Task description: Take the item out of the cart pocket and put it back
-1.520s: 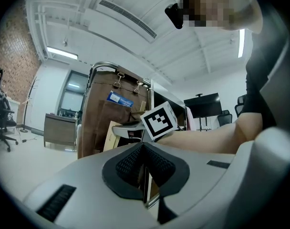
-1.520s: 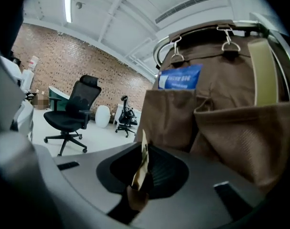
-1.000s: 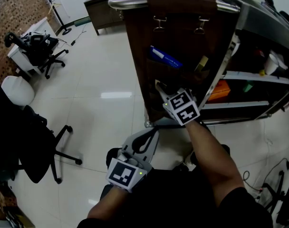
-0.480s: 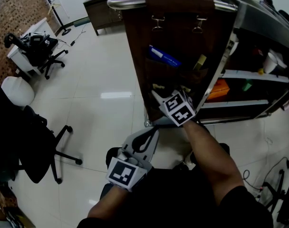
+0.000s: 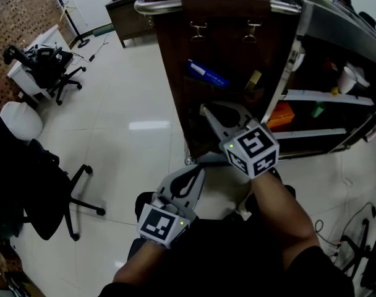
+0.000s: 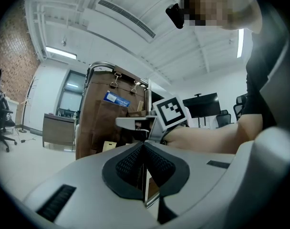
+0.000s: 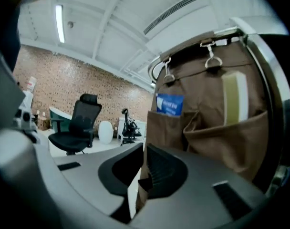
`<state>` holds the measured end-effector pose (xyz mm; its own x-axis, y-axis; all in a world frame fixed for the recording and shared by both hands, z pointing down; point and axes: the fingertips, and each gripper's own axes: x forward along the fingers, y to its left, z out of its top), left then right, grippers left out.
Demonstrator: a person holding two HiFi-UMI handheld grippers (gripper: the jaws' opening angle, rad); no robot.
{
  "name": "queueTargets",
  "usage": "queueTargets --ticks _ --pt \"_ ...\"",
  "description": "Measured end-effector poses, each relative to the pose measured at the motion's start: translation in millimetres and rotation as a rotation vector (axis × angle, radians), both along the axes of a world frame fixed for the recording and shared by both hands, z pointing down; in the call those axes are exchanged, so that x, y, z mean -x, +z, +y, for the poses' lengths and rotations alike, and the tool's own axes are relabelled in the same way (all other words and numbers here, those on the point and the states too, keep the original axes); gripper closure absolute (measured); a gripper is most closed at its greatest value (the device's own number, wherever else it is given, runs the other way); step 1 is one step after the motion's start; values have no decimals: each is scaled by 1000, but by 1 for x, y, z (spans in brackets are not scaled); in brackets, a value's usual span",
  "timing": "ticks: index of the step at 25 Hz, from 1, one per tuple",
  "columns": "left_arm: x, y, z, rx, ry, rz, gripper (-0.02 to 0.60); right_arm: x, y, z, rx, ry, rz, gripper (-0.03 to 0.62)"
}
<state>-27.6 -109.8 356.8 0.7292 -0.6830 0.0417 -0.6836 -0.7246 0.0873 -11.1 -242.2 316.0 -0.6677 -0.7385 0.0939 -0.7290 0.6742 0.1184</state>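
Observation:
A brown fabric pocket organiser (image 5: 231,48) hangs by two clips from the cart's rail (image 5: 163,6). A blue packet (image 5: 206,74) (image 7: 169,104) sticks out of its upper left pocket. A pale yellow item (image 5: 255,79) (image 7: 234,98) stands in the upper right pocket. My right gripper (image 5: 205,109) (image 7: 144,151) points level at the organiser, just in front of the lower pockets. Its jaws have just been closing and now stand shut, with nothing visible between the pads. My left gripper (image 5: 199,166) (image 6: 144,149) hangs lower and nearer me, shut and empty. A cream card (image 6: 108,146) shows low on the cart.
The cart's side shelves (image 5: 318,98) at the right hold an orange thing (image 5: 282,115) and small items. A black office chair (image 5: 39,184) stands at the left, another chair (image 5: 58,73) and a wooden desk (image 5: 129,8) farther back. White tiled floor (image 5: 132,104) lies between.
My right gripper has risen out of the lower pocket area and drawn back toward me. The left gripper has stayed where it was.

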Motion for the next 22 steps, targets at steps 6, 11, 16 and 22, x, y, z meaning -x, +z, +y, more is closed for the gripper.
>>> queueTargets --ticks 6,11,16,22 --pt "-3 0 4 -3 10 2 581 -29 -39 64 10 -47 -180 586" --pt "-4 7 7 9 12 -4 581 -58 -38 108 13 -16 -220 586" --pt "-8 8 8 10 23 -5 581 -80 -6 132 64 43 -217 586" --pt "-15 6 8 6 37 -10 581 -87 51 142 136 92 -169 585"
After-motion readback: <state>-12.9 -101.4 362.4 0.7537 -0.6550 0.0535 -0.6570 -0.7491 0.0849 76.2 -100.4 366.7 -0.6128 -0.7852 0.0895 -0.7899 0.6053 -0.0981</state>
